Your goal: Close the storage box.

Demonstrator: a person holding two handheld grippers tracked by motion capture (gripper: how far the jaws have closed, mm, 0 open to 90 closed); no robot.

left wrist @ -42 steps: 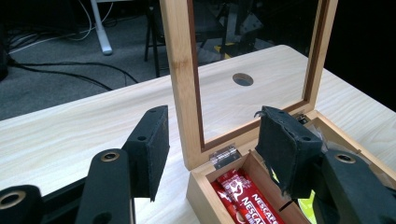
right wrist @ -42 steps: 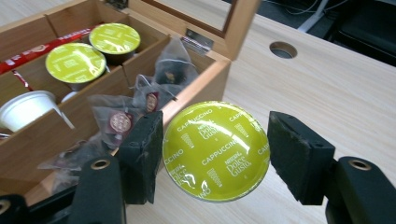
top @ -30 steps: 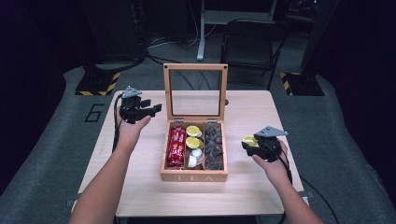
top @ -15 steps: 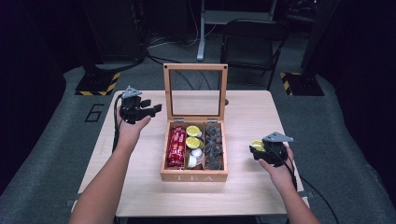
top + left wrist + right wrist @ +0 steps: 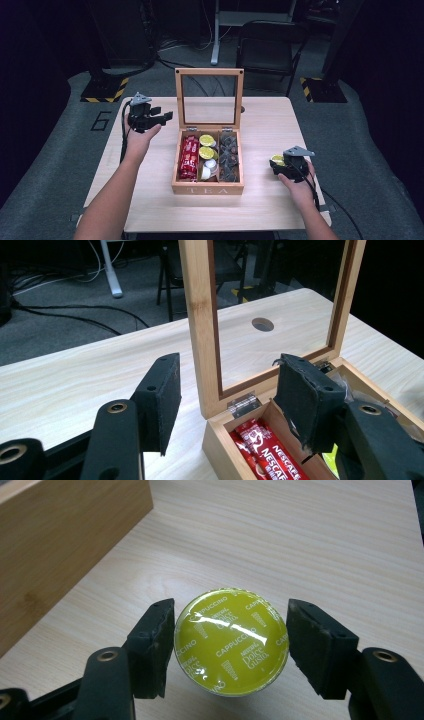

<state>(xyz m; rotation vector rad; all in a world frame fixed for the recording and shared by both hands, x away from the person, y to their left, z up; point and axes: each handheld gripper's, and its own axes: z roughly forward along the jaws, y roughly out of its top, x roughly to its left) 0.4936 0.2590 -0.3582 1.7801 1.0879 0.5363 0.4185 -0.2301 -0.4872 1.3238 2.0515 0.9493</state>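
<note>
Cappuccino capsule (image 5: 231, 641), yellow-green foil lid up, sits clamped between the pads of the right gripper (image 5: 284, 166) low over the surface (image 5: 150, 205), right of the wooden tea box (image 5: 207, 189). At far left, the left gripper (image 5: 161, 116) hangs above the surface with its jaws apart and nothing between them, pointing toward the box's upright glass lid (image 5: 209, 72). In the middle, the box stands open, its left compartment packed with red Nescafé sachets (image 5: 189, 156), its centre one holding more yellow-green capsules (image 5: 206, 152) and white pots, its right one dark packets (image 5: 230, 156). The held capsule is well apart from the box, near the surface's right edge.
</note>
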